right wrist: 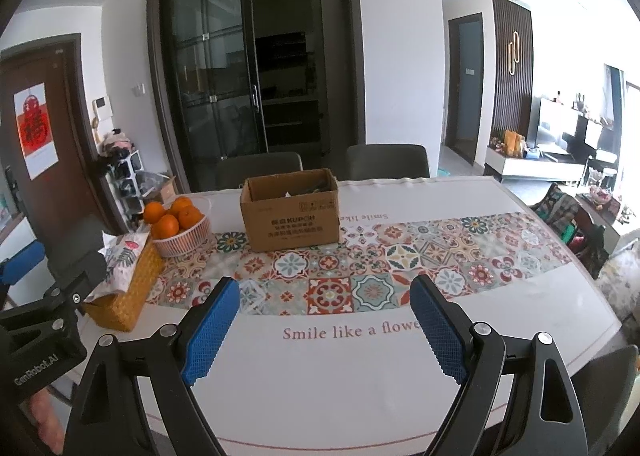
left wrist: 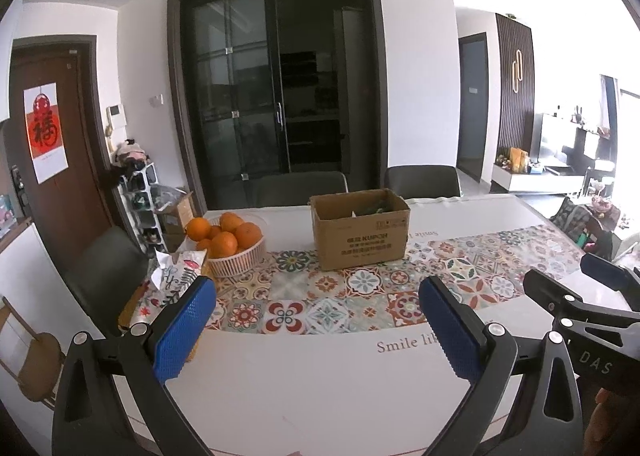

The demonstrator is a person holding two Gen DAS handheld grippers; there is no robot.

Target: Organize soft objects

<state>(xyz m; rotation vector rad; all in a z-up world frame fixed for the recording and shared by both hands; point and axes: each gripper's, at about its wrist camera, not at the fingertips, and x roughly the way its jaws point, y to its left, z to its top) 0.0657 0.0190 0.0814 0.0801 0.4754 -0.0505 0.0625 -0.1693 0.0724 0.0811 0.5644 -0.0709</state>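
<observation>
We hold left gripper (left wrist: 318, 322) and right gripper (right wrist: 325, 326) with jaws apart, nothing between them. Cardboard box (right wrist: 291, 215) stands ahead of both on the tablecloth (right wrist: 360, 372); contents unclear.

Basket of oranges (left wrist: 228, 242) ahead-left of tool, on patterned table runner (left wrist: 360, 296). Woven tissue box (right wrist: 124, 288) nearer, at left. Two dark chairs (left wrist: 422, 182) behind table.
</observation>
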